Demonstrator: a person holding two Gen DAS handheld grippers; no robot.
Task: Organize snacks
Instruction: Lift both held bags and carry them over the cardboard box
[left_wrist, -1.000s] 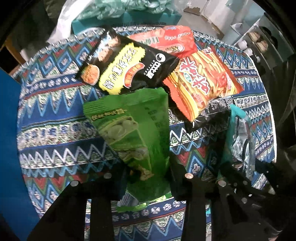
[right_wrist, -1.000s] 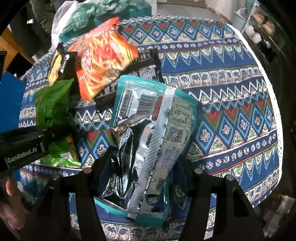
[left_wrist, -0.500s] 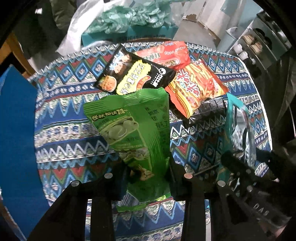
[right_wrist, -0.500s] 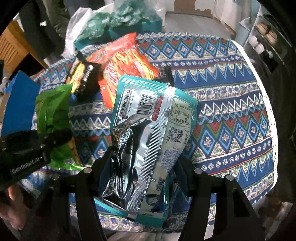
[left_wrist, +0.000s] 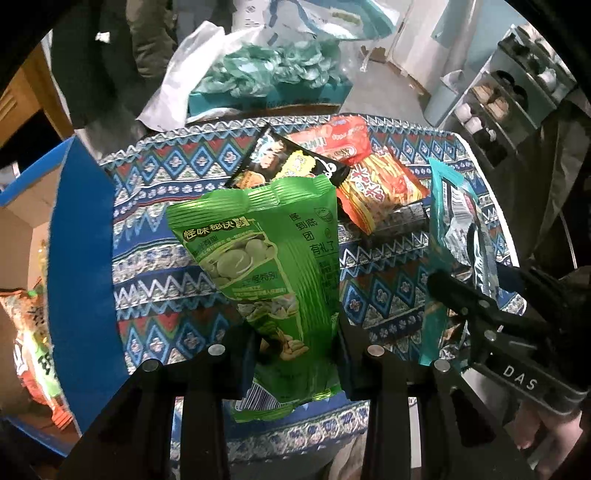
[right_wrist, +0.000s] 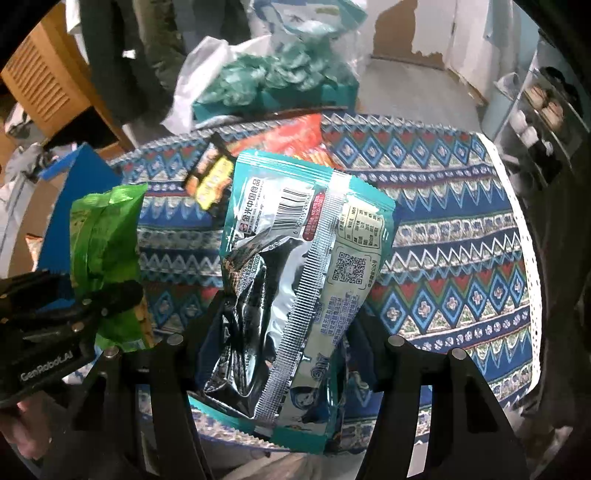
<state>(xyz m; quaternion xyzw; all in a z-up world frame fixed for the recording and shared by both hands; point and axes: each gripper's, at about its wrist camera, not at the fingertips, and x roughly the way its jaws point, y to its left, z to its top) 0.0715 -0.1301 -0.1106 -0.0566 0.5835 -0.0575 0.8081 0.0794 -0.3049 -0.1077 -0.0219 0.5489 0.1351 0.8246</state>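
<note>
Patterned table (left_wrist: 155, 266) fills mid-frame; blue box (left_wrist: 85, 280) at left edge, its interior mostly cut off. Left gripper (left_wrist: 295, 347) pinches the green bag (left_wrist: 266, 266) low, clear of the table; right gripper (right_wrist: 284, 332) pinches the teal bag (right_wrist: 295, 280) likewise. Judgement: carry both level and keep the pinch firm, since each bag hangs top-heavy. Remaining packets (left_wrist: 354, 173) overlap at upper centre; count unclear.
</note>
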